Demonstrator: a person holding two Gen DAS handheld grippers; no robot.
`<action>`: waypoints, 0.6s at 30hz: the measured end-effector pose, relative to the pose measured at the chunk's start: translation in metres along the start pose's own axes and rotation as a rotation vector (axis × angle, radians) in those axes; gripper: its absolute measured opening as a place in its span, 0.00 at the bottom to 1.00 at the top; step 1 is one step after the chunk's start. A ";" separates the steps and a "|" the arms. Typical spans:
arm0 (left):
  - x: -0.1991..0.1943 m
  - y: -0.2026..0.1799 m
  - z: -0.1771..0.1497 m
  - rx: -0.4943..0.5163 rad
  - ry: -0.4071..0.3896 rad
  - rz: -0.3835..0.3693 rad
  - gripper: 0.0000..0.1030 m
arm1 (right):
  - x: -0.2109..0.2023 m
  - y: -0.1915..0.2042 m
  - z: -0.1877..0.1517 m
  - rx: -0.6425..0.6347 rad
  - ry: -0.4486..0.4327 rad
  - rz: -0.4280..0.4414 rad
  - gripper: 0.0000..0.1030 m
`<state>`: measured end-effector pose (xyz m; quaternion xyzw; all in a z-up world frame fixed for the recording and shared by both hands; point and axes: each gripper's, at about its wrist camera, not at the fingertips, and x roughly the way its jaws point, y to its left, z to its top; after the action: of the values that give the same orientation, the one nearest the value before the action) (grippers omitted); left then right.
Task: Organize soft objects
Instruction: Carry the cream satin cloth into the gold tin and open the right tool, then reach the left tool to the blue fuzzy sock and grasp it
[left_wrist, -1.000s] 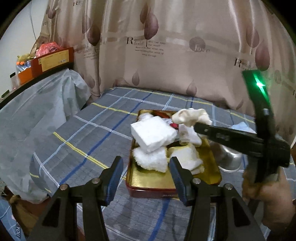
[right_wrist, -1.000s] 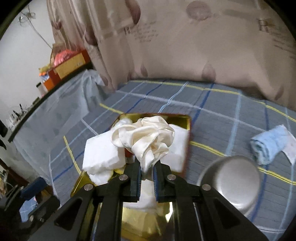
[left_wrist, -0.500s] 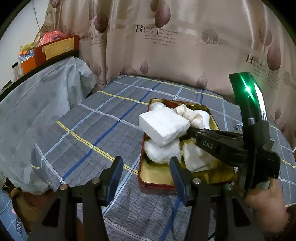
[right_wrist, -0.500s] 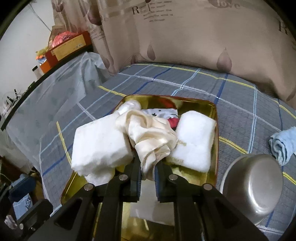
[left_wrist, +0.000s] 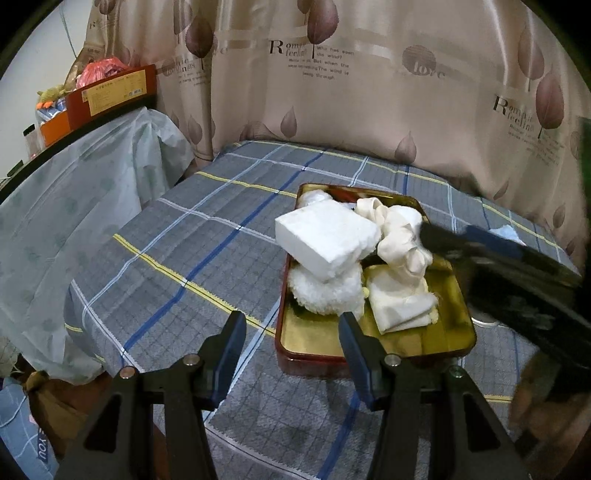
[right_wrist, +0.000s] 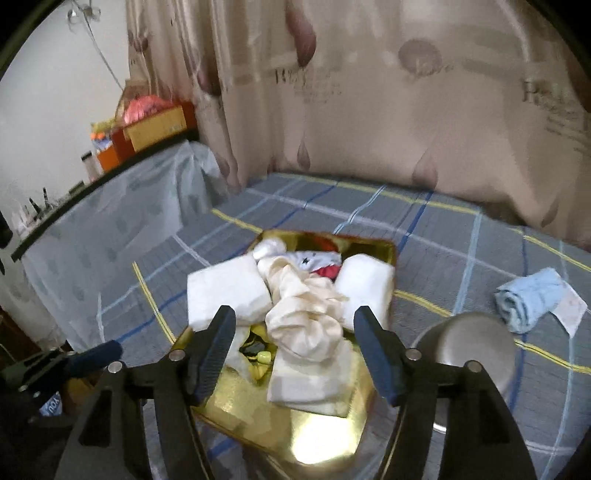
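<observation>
Scene: a gold-lined tray (left_wrist: 454, 328) sits on a grey plaid cloth (left_wrist: 207, 258) before a leaf-print curtain (left_wrist: 369, 92), photographed from two hand-held tongs.

Right tongs: the right gripper (right_wrist: 295, 343) stands wide apart over the tray, its fingers (right_wrist: 218, 343) flanking a cream satin scrunchie (right_wrist: 306, 314) without touching it, as far as the wrist view shows.

Left tongs: the left gripper (left_wrist: 291, 345) is also wide and holds nothing, hovering at the tray's near edge, at 6 o'clock of the pile.

Task's things: the scrunchie lies in the tray's middle, draped over a folded cream cloth (right_wrist: 310, 384); a white foam block (left_wrist: 325, 240) leans at its 9 o'clock on a fluffy white pad (left_wrist: 325, 291); a white rolled towel (right_wrist: 365, 291) rests at its 3 o'clock.

Outside the tray: a pale blue towel (right_wrist: 528, 299) lies on the cloth well apart, at 3 o'clock of the tray, with a steel bowl (right_wrist: 469, 350) just beside the tray's right rim.

Step in hand: judging by the spread fingers, the scrunchie is being released into the tray.

Next move: likely a lift clear, then a swing toward 3 o'clock for the blue towel, passing over or around the bowl and pinching the roll across its middle.
</observation>
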<state>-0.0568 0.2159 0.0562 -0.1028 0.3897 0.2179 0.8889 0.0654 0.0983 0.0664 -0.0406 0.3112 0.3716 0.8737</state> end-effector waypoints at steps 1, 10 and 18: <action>0.000 0.000 0.000 0.002 0.001 0.000 0.52 | -0.009 -0.004 -0.002 0.009 -0.023 -0.007 0.63; -0.005 -0.008 -0.002 0.029 -0.006 -0.001 0.52 | -0.072 -0.107 -0.062 0.089 -0.042 -0.350 0.73; -0.012 -0.031 -0.003 0.098 -0.002 -0.017 0.52 | -0.108 -0.233 -0.115 0.320 0.064 -0.595 0.74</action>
<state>-0.0510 0.1837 0.0637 -0.0622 0.3979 0.1909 0.8952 0.1062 -0.1721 -0.0015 -0.0035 0.3672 0.0451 0.9290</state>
